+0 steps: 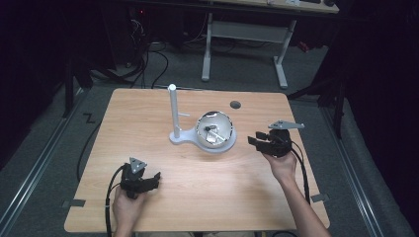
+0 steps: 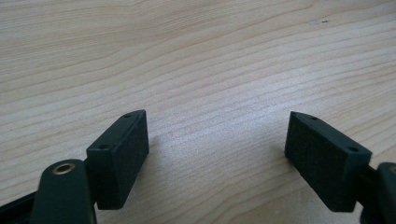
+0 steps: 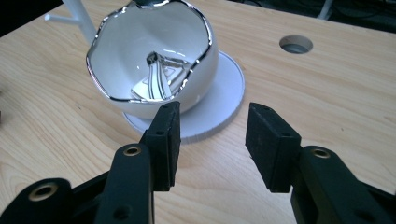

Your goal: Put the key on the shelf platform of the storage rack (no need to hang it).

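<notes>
A: Where is the bowl, and what is it like?

B: A white bowl with a shiny, wavy metallic rim sits on the round base of a white stand, mid tabletop. It looks thin, glossy and rigid, likely light, slippery and breakable.

A: And the tongs?

B: The right tongs stand apart, empty, just short of the base. The left tongs are wide apart over bare wood. I'd pinch the bowl's wall gently at the rim

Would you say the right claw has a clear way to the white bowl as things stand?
Probably yes: the right claw is open, facing the white bowl, with only bare table between them.
</notes>
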### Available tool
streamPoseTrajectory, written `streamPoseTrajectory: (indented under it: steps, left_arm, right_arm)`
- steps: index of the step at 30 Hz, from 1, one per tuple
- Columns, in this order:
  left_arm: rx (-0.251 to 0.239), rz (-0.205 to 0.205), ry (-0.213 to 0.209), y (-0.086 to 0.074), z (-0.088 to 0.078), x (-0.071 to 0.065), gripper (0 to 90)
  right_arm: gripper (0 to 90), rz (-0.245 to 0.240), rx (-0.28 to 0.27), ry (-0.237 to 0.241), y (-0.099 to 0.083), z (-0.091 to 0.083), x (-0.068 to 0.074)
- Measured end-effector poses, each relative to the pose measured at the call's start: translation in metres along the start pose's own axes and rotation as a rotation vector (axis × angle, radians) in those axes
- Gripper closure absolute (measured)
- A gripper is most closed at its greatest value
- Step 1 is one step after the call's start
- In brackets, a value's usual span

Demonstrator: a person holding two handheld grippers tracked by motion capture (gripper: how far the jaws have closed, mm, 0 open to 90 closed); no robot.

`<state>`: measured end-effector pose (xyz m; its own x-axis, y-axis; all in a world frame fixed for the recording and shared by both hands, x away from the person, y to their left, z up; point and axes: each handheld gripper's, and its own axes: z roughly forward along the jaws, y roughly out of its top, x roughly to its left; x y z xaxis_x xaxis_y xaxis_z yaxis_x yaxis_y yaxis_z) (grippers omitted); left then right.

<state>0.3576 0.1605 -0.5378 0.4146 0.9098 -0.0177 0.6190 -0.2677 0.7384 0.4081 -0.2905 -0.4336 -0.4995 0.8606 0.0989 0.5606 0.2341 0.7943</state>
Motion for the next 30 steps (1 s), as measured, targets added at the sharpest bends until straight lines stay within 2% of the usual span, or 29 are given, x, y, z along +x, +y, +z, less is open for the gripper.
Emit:
streamPoseTrajectory:
  steps: [6,17,30]
  left_arm:
    - [0.0,0.0,0.0,0.0,0.0,0.0,21.9]
    - [0.0,0.001,0.001,0.0,0.0,0.0,21.9]
    - [0.001,0.002,0.001,0.0,0.0,0.0,21.9]
  right_arm:
    - [55.9,0.013,-0.021,-0.001,-0.004,-0.01,-0.002]
    - [56.0,0.042,-0.027,-0.009,-0.023,-0.023,-0.009]
    - [56.0,0.047,-0.054,0.019,-0.034,-0.037,-0.002]
